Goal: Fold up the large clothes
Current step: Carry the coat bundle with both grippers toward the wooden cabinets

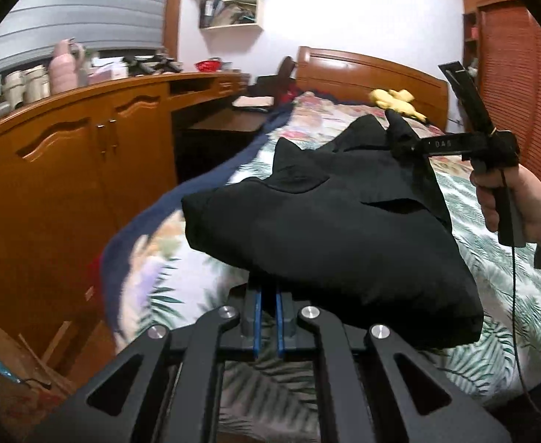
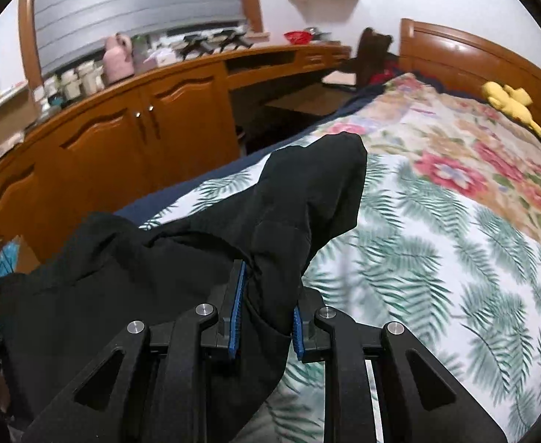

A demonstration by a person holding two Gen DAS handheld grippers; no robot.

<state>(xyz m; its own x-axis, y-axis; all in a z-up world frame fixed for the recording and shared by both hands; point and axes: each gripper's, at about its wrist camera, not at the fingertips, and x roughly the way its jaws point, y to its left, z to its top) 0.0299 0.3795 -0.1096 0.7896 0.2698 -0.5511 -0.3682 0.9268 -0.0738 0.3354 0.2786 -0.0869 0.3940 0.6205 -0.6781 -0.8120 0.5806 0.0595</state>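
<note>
A large black garment (image 1: 336, 229) hangs in the air above the bed, held between both grippers. My left gripper (image 1: 267, 288) is shut on its near lower edge, with the blue pads close together. My right gripper (image 1: 405, 146), held by a hand at the right of the left wrist view, is shut on the garment's far corner. In the right wrist view the black garment (image 2: 196, 251) is bunched between the blue pads of the right gripper (image 2: 266, 295) and drapes down to the left.
The bed (image 2: 455, 243) has a palm-leaf sheet and a floral quilt (image 2: 466, 155), with a yellow plush toy (image 2: 510, 105) by the wooden headboard (image 1: 366, 70). A long wooden cabinet (image 1: 71, 170) with cluttered top runs along the left. A dark chair (image 2: 373, 55) stands by the desk.
</note>
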